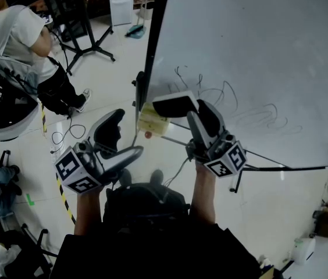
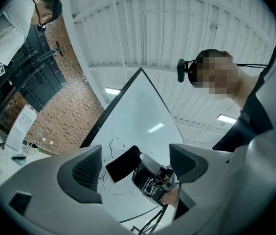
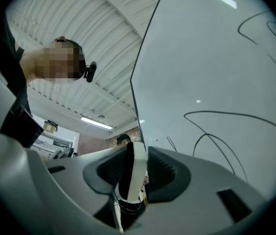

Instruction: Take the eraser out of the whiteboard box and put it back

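R gripper (image 1: 198,110) is clamped on the eraser (image 1: 175,105), edge-on btw its pads. The whiteboard box (image 1: 152,122) sits just beside its tips, lower-left. Imo square the eraser over the opening, lower slow, then let go. L gripper (image 1: 128,132) is empty, jaws apart.
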Action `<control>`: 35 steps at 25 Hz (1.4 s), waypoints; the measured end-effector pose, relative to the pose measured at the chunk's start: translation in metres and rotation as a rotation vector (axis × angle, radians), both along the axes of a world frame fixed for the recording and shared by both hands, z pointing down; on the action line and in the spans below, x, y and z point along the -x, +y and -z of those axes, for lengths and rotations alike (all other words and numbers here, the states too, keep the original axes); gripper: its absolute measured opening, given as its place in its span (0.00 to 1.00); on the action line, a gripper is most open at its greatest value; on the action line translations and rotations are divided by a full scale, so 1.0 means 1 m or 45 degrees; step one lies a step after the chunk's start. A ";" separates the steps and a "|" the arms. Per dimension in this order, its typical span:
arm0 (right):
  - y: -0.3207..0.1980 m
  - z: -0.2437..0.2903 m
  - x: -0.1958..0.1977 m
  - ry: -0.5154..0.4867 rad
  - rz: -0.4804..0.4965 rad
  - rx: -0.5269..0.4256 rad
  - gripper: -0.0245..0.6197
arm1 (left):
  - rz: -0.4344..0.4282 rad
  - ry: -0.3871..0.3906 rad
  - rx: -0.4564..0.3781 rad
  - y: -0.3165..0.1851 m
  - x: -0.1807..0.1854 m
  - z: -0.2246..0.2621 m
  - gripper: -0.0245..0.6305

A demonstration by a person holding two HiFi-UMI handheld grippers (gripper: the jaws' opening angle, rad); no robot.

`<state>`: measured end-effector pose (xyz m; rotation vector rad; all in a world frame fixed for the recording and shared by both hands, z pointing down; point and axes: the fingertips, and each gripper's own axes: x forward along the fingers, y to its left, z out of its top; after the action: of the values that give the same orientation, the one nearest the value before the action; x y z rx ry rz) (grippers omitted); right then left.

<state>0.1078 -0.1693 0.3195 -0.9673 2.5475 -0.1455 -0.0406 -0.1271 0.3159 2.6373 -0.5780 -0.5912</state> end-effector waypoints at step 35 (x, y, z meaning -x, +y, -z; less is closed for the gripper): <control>-0.020 -0.094 0.028 0.313 0.005 0.171 0.27 | 0.027 0.005 0.050 0.001 0.012 -0.012 0.70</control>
<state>0.0802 -0.1895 0.4136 -1.0907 2.7930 -0.2134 -0.0524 -0.1266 0.3282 2.5955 -0.6111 -0.5858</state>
